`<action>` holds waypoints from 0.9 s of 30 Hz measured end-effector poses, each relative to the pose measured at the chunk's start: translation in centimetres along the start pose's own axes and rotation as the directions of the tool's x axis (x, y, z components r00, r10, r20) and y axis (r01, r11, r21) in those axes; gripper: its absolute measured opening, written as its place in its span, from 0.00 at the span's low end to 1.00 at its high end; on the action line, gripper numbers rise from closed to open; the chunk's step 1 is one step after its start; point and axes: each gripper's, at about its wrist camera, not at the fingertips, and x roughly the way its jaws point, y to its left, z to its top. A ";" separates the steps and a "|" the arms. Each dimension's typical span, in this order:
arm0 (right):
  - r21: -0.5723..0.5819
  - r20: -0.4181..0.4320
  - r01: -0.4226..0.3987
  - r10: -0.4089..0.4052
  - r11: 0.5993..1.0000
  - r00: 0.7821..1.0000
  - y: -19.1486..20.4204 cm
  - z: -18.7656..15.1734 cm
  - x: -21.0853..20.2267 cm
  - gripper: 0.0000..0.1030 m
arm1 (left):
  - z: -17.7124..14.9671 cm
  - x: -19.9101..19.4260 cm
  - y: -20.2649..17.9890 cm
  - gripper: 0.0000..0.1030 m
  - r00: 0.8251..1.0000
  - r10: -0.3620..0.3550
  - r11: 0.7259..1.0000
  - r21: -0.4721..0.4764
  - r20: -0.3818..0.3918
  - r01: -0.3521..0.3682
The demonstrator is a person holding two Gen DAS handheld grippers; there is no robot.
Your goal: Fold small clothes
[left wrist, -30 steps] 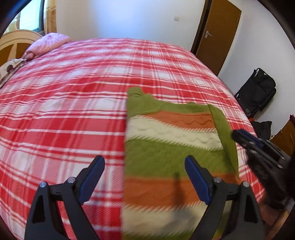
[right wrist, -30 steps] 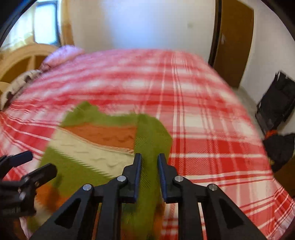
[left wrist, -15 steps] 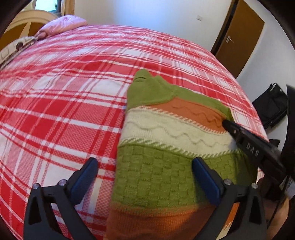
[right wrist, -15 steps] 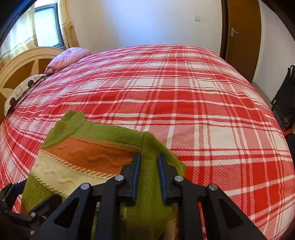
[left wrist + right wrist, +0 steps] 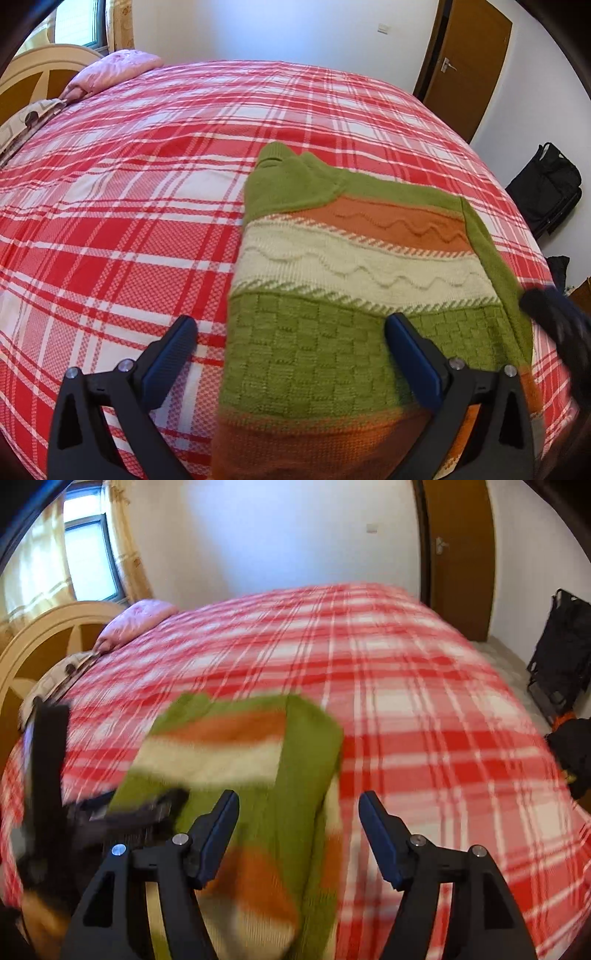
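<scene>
The left gripper (image 5: 291, 360) stands wide open over the sweater (image 5: 351, 288), holding nothing; the right gripper (image 5: 299, 830) is opening, empty (its sleeve (image 5: 306, 760) lies folded over). The sweater rests on the bed (image 5: 129, 192), so next I would grasp the near hem with both grippers and carry it evenly toward the collar.

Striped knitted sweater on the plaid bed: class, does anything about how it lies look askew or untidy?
Slightly. The green, orange and cream striped knitted sweater lies flat on the red plaid bedspread, but its green collar is bunched and flopped over the top corner, and the folded-in green sleeve runs slanted along the right edge.
</scene>
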 end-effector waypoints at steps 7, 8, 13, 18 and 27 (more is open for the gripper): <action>0.176 0.027 -0.066 0.063 0.982 0.998 -2.5 -5.8 -1.5 0.67 | -0.4 -0.2 0.0 1.00 1.000 -0.018 0.999 0.033 0.003 0.018; 0.219 0.038 -0.089 0.083 0.972 0.996 -3.1 -6.5 -1.7 0.68 | -0.4 -0.3 -0.1 1.00 1.000 -0.018 0.999 0.040 0.004 0.017; 0.196 0.003 -0.084 0.085 0.977 0.996 -2.7 -6.2 -2.1 0.68 | -0.7 -1.1 0.2 1.00 0.999 -0.048 0.997 0.064 -0.015 0.049; 0.219 0.022 -0.125 0.123 0.968 0.992 -3.1 -5.6 -3.8 0.68 | -1.0 -2.5 2.6 1.00 0.983 -0.143 0.989 0.024 -0.114 0.146; 0.247 0.051 -0.136 0.127 0.960 0.991 -3.3 -3.6 -1.9 0.68 | -0.5 -3.1 4.2 1.00 0.957 -0.270 0.963 -0.052 -0.104 0.266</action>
